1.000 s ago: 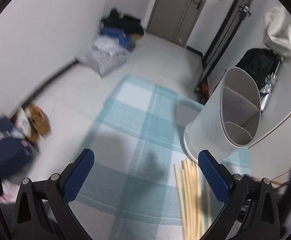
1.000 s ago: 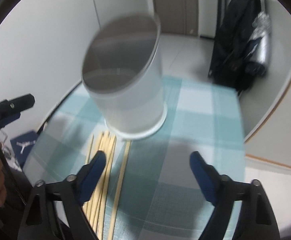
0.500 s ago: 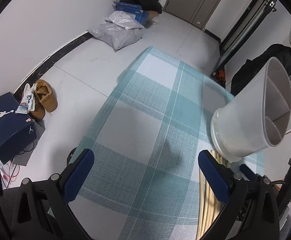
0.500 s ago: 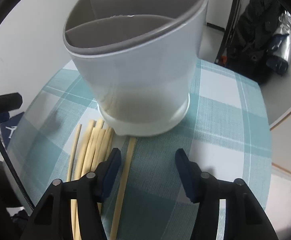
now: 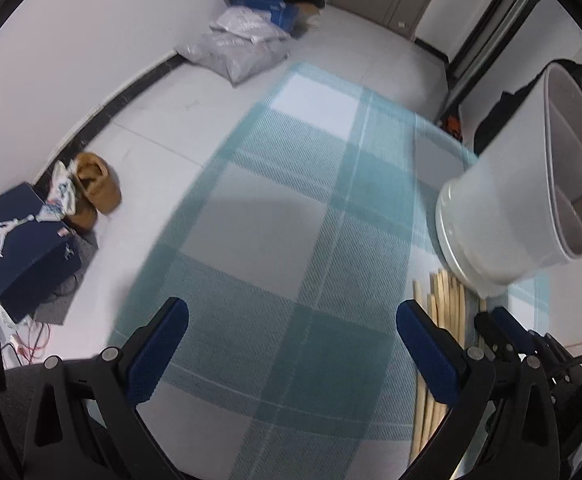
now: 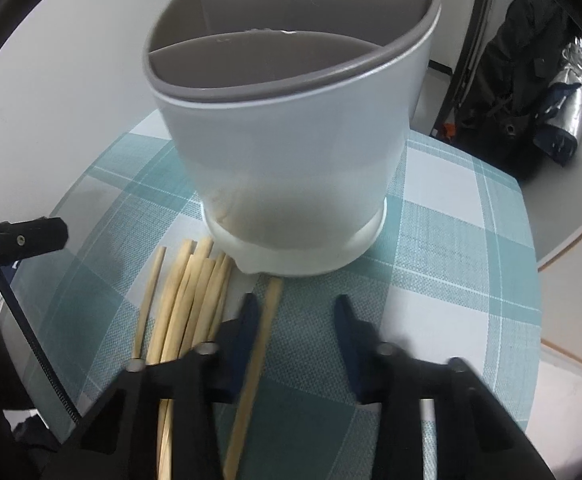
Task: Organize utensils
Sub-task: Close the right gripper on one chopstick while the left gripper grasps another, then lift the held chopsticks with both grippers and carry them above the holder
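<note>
A white utensil holder (image 6: 287, 152) with grey dividers stands on the teal checked tablecloth (image 6: 451, 280); it also shows in the left wrist view (image 5: 515, 200). Several wooden chopsticks (image 6: 191, 296) lie in a bundle in front of it, also seen in the left wrist view (image 5: 443, 304). One chopstick (image 6: 261, 344) lies apart, just inside my right gripper's left finger. My right gripper (image 6: 295, 308) is partly open, low over the cloth, with nothing between its pads. My left gripper (image 5: 291, 320) is wide open and empty over the cloth, left of the chopsticks.
The table's left edge drops to a white floor with a navy shoebox (image 5: 19, 248), brown shoes (image 5: 95, 192) and bags (image 5: 243, 52). A black bag (image 6: 523, 96) sits beyond the far right of the table. My left gripper's finger (image 6: 23, 236) shows at the right wrist view's left.
My right gripper has dropped toward the chopsticks and narrowed its jaws around the single chopstick's end. My left gripper has swung left and stayed wide open.
</note>
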`<state>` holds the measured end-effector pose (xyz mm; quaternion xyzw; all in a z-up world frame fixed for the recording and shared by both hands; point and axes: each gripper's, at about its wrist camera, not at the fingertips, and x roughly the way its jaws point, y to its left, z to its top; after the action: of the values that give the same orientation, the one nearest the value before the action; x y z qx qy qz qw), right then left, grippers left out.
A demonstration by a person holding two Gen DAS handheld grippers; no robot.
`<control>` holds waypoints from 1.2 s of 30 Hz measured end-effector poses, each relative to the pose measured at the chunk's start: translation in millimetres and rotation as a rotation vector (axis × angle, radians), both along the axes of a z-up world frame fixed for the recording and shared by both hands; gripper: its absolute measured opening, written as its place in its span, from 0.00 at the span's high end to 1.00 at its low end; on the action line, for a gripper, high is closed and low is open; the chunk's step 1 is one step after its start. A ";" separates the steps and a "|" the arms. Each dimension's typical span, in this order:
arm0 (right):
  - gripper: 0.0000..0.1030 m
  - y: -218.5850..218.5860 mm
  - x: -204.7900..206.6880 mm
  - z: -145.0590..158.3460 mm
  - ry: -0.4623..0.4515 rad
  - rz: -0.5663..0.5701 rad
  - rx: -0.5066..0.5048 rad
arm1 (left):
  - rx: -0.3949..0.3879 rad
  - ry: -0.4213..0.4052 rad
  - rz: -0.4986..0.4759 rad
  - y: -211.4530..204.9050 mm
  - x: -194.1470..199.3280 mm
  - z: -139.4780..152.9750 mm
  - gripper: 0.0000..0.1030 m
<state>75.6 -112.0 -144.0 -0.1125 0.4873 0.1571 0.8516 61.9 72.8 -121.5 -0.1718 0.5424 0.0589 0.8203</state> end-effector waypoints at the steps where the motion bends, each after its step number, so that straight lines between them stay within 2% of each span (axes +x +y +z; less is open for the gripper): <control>1: 0.83 1.3 -1.9 0.2 -0.003 0.008 -0.001 | -0.001 0.010 0.006 -0.9 0.0 -2.5 0.01; 3: 0.91 2.0 -4.7 0.7 0.001 0.021 0.015 | 0.014 0.012 -0.002 -5.3 -0.2 -3.1 0.02; 5: 0.94 -3.0 -3.2 1.4 0.015 0.013 0.040 | 0.010 -0.006 -0.013 -10.2 -1.7 0.7 0.02; 9: 0.95 -21.0 1.3 5.1 0.070 -0.040 0.143 | -0.001 -0.042 -0.026 -18.3 -1.6 3.0 0.02; 12: 0.95 -37.1 3.4 11.5 0.088 -0.073 0.230 | -0.022 -0.003 -0.063 -26.3 6.5 -6.3 0.02; 14: 0.95 -45.8 4.1 16.5 0.093 -0.089 0.280 | -0.021 -0.006 -0.077 -30.0 8.0 -8.2 0.02; 17: 0.95 -57.1 2.6 27.6 0.092 -0.113 0.376 | 0.040 -0.007 -0.110 -39.6 11.8 -8.7 0.03; 23: 0.95 -86.2 10.8 40.5 0.091 -0.155 0.525 | 0.149 0.013 -0.145 -49.7 14.8 -12.6 0.13; 26: 0.95 -91.8 8.3 45.0 0.074 -0.159 0.550 | 0.205 0.009 -0.143 -51.6 14.1 -12.6 0.27; 28: 0.95 -94.8 6.1 52.1 0.060 -0.154 0.566 | 0.203 0.000 -0.144 -53.7 12.2 -10.5 0.46; 29: 0.95 -95.7 4.8 55.2 0.051 -0.153 0.572 | 0.203 -0.004 -0.150 -54.1 12.0 -9.7 0.51; 31: 0.95 -98.6 0.9 59.6 0.034 -0.152 0.579 | 0.200 -0.016 -0.163 -55.8 12.0 -8.7 0.74; 32: 0.95 -101.1 -3.2 63.6 0.030 -0.152 0.585 | 0.199 -0.019 -0.173 -57.9 13.4 -8.6 0.80; 33: 0.95 -102.1 -4.4 66.6 0.024 -0.155 0.587 | 0.194 -0.022 -0.185 -60.2 15.0 -8.9 0.91; 34: 0.95 -105.4 -1.3 66.3 0.020 -0.157 0.588 | 0.183 -0.023 -0.193 -61.6 15.7 -9.1 0.96; 36: 0.95 -107.6 -2.5 70.2 0.002 -0.160 0.583 | 0.174 -0.032 -0.185 -62.1 15.6 -9.9 0.97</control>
<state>73.1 -219.6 -73.8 0.1757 0.4299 0.2228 0.8572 77.5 10.8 -131.4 -0.0500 0.5355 0.0271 0.8426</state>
